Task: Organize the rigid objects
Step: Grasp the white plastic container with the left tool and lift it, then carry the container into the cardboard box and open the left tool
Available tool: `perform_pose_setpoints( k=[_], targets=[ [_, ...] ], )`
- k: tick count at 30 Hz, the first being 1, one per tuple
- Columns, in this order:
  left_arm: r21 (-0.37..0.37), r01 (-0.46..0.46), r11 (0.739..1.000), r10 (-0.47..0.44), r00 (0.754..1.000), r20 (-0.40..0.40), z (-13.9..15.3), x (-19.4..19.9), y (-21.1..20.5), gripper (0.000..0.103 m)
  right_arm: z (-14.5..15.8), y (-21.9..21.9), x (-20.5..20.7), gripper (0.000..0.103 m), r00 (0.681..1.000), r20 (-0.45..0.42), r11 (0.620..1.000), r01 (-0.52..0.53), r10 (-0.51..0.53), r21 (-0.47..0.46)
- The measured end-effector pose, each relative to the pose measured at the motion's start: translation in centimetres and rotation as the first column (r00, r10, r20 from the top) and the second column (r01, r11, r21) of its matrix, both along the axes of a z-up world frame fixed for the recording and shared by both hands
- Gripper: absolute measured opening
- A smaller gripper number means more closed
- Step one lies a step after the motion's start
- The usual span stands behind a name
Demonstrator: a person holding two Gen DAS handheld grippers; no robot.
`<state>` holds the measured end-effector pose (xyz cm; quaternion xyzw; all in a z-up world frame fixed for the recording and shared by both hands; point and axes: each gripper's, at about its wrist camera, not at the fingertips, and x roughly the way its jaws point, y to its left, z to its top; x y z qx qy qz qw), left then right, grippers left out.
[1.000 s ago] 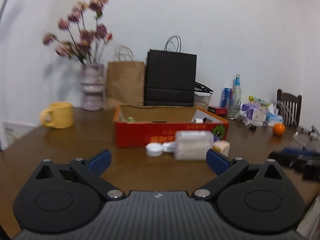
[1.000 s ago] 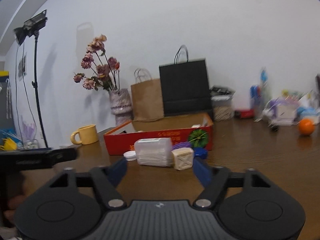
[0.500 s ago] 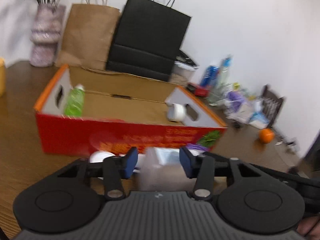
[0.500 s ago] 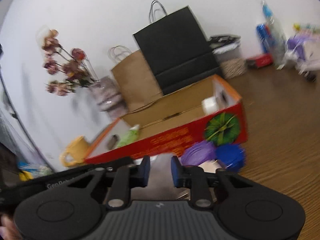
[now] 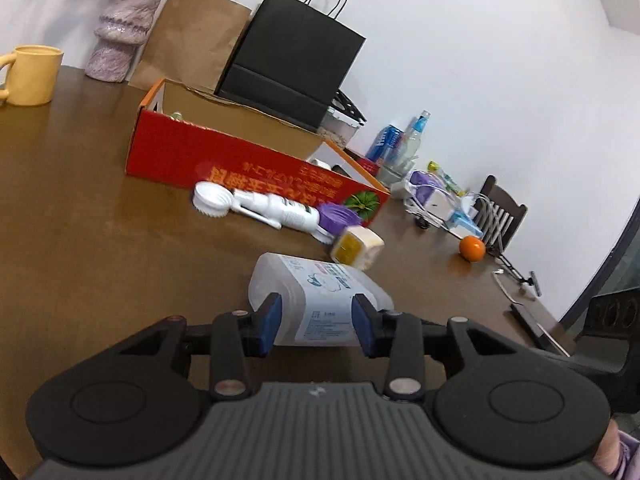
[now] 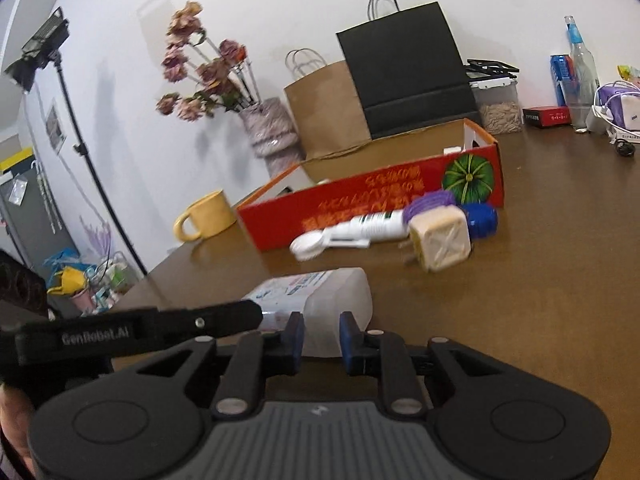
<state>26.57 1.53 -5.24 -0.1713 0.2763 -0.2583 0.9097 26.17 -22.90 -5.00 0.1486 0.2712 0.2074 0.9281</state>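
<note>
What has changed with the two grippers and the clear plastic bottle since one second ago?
Both grippers went from open and apart to closed on the clear plastic bottle: the left gripper across its body, the right gripper on one end. The bottle has come away from the red box. Box and white brush stayed.

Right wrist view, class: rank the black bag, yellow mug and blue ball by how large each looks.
1. black bag, clearly largest, though it stands farthest back.
2. yellow mug.
3. blue ball, partly hidden by the cream cube, so its rank below the mug is unsure.
</note>
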Motion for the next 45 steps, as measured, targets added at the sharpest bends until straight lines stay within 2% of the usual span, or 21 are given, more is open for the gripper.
perform_pose_setpoints(
  k=[2,3,7,8,9,11,15,17,18,20,24,29,31,35,39,41,45],
  targets=[
    [0.022,0.017,1.000,-0.017,1.000,0.010,0.3,-1.5,-0.3,0.042,0.2,0.2,-1.4,0.025,1.000,0.003,1.000,-0.008,0.008,-0.028],
    [0.033,0.016,0.999,-0.017,1.000,0.017,0.3,-2.3,-0.5,0.048,0.3,0.3,-2.1,0.025,1.000,0.008,0.999,-0.012,0.013,-0.040],
    [0.040,-0.030,0.999,0.029,0.999,0.022,0.4,-3.1,-0.5,0.061,0.9,-0.5,-3.4,0.034,0.999,0.039,1.000,0.023,-0.023,-0.005],
    [0.049,-0.044,0.998,0.043,0.999,0.022,0.5,-2.9,-0.5,0.069,1.0,-0.7,-3.3,0.040,0.998,0.044,0.999,0.043,-0.043,0.007],
    [0.062,-0.063,0.996,0.062,0.998,0.020,0.6,-2.7,-0.6,0.075,1.0,-0.8,-3.0,0.041,0.998,0.041,0.998,0.055,-0.055,0.012],
    [0.069,-0.089,0.994,0.087,0.996,0.020,0.6,-2.3,-0.7,0.074,0.9,-0.7,-2.3,0.041,0.996,0.026,0.996,0.084,-0.084,0.018],
    [0.087,-0.090,0.992,0.089,0.996,0.020,0.2,-1.0,-1.3,0.060,0.1,-0.3,-0.7,0.039,0.995,-0.003,0.994,0.104,-0.104,0.042],
    [0.039,-0.050,0.998,0.049,0.999,0.012,-0.3,-0.6,-1.1,0.042,-0.5,-0.1,-0.1,0.037,0.996,-0.018,0.992,0.093,-0.092,0.084],
    [0.004,-0.057,0.998,0.057,0.998,0.001,-0.6,-0.5,-0.8,0.041,-0.7,-0.2,0.1,0.037,0.996,-0.033,0.989,0.091,-0.088,0.115],
    [-0.013,-0.071,0.997,0.072,0.997,0.007,-0.9,-0.8,-0.6,0.038,-0.8,-0.2,0.3,0.036,0.995,-0.045,0.988,0.090,-0.085,0.122],
    [-0.008,-0.090,0.996,0.090,0.995,0.043,-0.5,-2.5,-1.0,0.037,-0.3,0.0,-0.6,0.029,0.996,-0.034,0.991,0.081,-0.077,0.109],
    [0.064,-0.117,0.991,0.104,0.977,0.187,1.7,-6.5,-2.3,0.035,2.0,0.7,-4.6,0.029,0.989,0.117,0.995,0.084,-0.090,0.056],
    [0.045,-0.115,0.992,0.102,0.969,0.226,2.6,-7.5,-2.3,0.035,3.1,0.6,-5.9,0.029,0.982,0.160,0.995,0.090,-0.097,0.050],
    [0.002,-0.106,0.994,0.102,0.963,0.250,3.7,-7.7,-2.0,0.035,4.3,0.2,-6.6,0.029,0.979,0.175,0.993,0.093,-0.104,0.071],
    [0.015,-0.116,0.993,0.106,0.949,0.298,5.7,-6.0,-2.4,0.035,5.6,-0.2,-5.1,0.029,0.973,0.203,0.992,0.088,-0.106,0.095],
    [0.019,-0.124,0.992,0.112,0.940,0.322,7.1,-4.1,-2.6,0.035,6.7,-0.4,-2.9,0.029,0.971,0.219,0.992,0.073,-0.093,0.099],
    [0.009,-0.114,0.993,0.103,0.928,0.359,10.5,2.4,-3.2,0.035,9.6,-0.9,3.5,0.028,0.967,0.234,0.990,0.073,-0.100,0.122]
  ],
)
